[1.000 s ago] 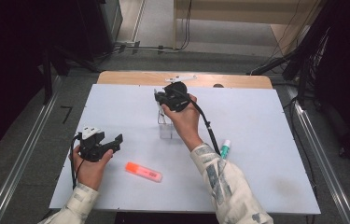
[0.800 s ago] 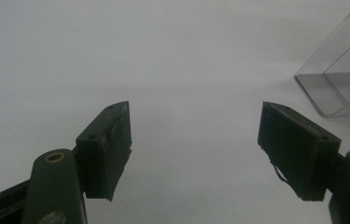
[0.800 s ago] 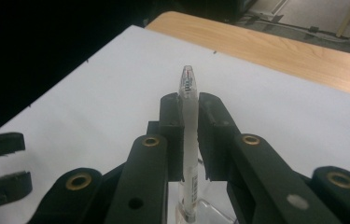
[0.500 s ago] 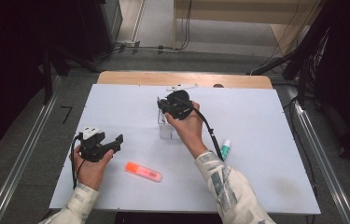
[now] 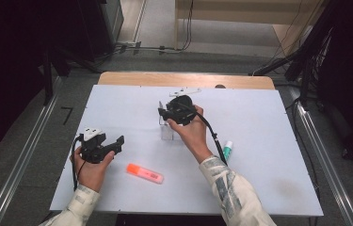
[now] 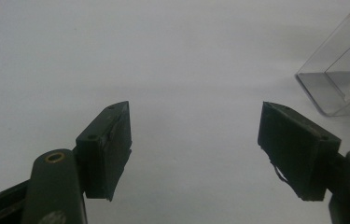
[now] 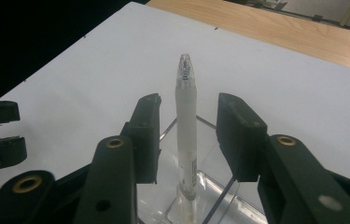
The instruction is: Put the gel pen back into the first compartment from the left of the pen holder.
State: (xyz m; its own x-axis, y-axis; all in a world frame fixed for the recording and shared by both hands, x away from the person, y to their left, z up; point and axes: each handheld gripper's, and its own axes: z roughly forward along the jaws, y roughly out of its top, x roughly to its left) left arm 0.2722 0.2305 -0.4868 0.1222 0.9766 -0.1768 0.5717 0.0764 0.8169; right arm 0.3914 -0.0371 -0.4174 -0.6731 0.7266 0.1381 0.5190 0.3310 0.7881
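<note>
White pen [image 7: 185,122], clear holder [image 7: 196,196], orange highlighter [image 5: 145,173]

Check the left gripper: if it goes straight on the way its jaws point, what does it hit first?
Probably nothing soon. In the left gripper view the open left gripper looks along bare white table. The clear holder sits off to the right of that line, though depth is hard to judge.

Both tongs [image 5: 117,142] [image 7: 186,135] parted

We look down from high over the surface [image 5: 268,141], each claw view rides low and close, both sharing the clear holder [image 7: 200,186].
</note>
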